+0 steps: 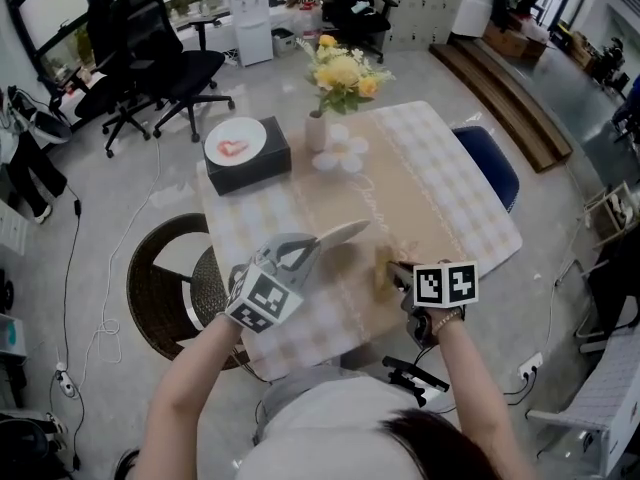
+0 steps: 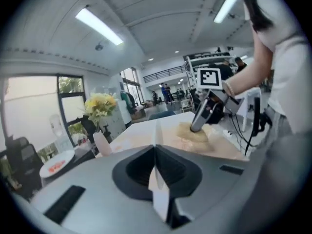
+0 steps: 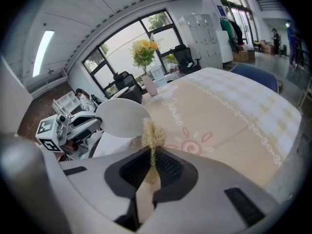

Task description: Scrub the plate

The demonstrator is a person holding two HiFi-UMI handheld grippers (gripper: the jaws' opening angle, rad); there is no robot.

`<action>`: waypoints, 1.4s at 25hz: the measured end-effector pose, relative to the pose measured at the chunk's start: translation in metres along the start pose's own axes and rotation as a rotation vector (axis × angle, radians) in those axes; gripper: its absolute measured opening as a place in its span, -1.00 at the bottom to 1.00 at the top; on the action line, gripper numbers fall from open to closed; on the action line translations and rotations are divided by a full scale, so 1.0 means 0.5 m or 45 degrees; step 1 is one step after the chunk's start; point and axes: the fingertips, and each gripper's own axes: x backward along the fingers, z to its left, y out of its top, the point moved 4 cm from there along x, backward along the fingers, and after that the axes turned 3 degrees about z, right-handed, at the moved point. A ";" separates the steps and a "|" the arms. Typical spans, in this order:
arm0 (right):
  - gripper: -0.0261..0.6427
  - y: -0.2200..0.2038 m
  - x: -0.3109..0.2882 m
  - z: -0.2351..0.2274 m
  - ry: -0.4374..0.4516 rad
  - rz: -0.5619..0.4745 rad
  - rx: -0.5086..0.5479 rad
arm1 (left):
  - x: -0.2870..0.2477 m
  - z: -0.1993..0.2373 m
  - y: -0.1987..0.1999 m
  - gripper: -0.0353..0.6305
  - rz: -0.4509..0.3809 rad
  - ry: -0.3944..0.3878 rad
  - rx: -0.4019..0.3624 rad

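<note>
- Left gripper [image 1: 308,246] has its fingers squeezed shut on the rim of the white plate [image 1: 340,232]. In its own view the plate runs edge-on straight up the middle between them.
- The plate is held up off the bench [image 1: 450,168], tilted, and sticks out past the left fingers toward the middle of the bench.
- Right gripper [image 1: 400,276] has its fingers clamped on a yellowish fibrous scrubber [image 1: 382,268], with a tuft poking out past the tips.
- From the right gripper view, the plate's round face is turned toward the scrubber.
- From the head view, the scrubber sits just beside the plate, to its right and low over the bench. It looks like there's a small gap, though I honestly can't tell if they touch.
</note>
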 end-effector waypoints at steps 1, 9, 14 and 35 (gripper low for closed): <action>-0.82 0.005 0.002 -0.002 -0.005 -0.002 0.017 | -0.002 -0.003 -0.001 -0.84 0.005 -0.007 -0.076; -0.82 0.038 0.017 -0.017 -0.044 -0.025 0.127 | -0.008 -0.045 0.008 -0.84 0.001 -0.026 -0.680; -0.82 0.062 0.020 -0.015 -0.060 -0.065 0.209 | -0.010 -0.072 -0.003 -0.84 0.019 0.007 -1.057; -0.82 0.061 -0.022 0.170 0.277 0.188 1.045 | -0.034 -0.112 -0.047 -0.84 0.034 0.111 -1.629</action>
